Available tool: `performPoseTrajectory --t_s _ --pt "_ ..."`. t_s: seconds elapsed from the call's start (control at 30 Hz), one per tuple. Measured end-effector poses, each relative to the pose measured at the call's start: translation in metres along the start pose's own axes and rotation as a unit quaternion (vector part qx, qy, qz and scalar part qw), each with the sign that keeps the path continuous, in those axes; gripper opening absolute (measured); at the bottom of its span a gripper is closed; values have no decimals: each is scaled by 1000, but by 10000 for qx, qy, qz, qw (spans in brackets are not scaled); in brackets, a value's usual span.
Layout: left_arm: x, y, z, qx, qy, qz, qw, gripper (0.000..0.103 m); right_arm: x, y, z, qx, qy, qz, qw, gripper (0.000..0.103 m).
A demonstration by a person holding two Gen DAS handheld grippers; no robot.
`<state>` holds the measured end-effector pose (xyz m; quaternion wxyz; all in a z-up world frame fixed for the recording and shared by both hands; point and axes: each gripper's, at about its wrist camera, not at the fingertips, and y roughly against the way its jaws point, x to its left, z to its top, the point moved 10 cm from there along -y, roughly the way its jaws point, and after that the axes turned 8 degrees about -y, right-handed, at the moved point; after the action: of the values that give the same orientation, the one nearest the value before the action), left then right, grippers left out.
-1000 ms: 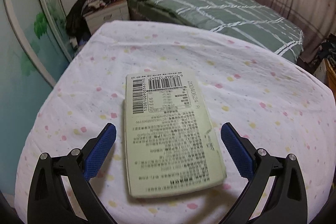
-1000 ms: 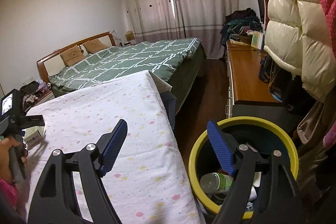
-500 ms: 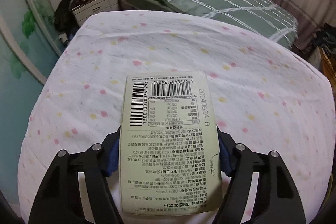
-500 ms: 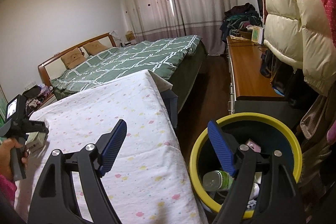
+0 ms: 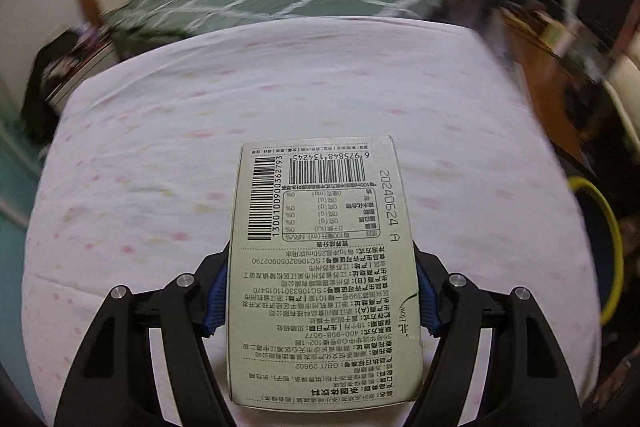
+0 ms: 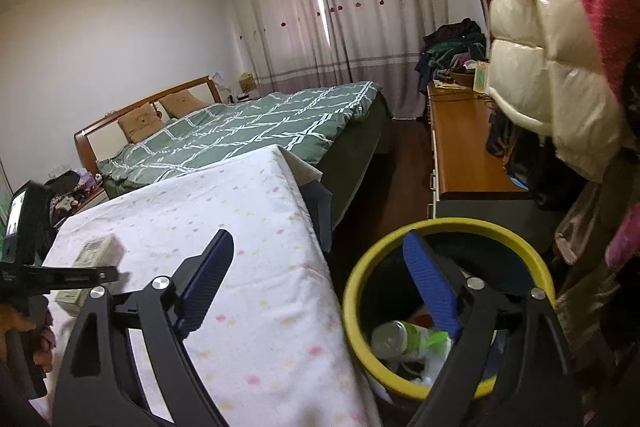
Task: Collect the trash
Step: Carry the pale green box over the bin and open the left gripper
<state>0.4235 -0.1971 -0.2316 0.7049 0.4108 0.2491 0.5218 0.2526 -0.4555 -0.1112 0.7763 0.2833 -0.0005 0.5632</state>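
Bedroom: left claw [image 5: 320, 301] grips box [image 5: 324, 267]

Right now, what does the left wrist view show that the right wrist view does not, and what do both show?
Only the left wrist view shows the pale cardboard box's printed face, barcodes and date stamp readable, and the left claw clamped on its sides.

Only the right wrist view shows inside the bin: a green-and-white plastic bottle. Its own right claw is opening with nothing between its pads. It also shows the orange wooden sideboard sharply.

Both show the yellow-rimmed round trash bin, the dotted white sheet, the green checked bedspread and the box.
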Motion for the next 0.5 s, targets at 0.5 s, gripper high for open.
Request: performPoseTrajectory --t_s 0.5 --pt "-280 26 26 -88 -1810 -1530 9715 71 -168 100 -5 -309 -645 -1364 9881 82"
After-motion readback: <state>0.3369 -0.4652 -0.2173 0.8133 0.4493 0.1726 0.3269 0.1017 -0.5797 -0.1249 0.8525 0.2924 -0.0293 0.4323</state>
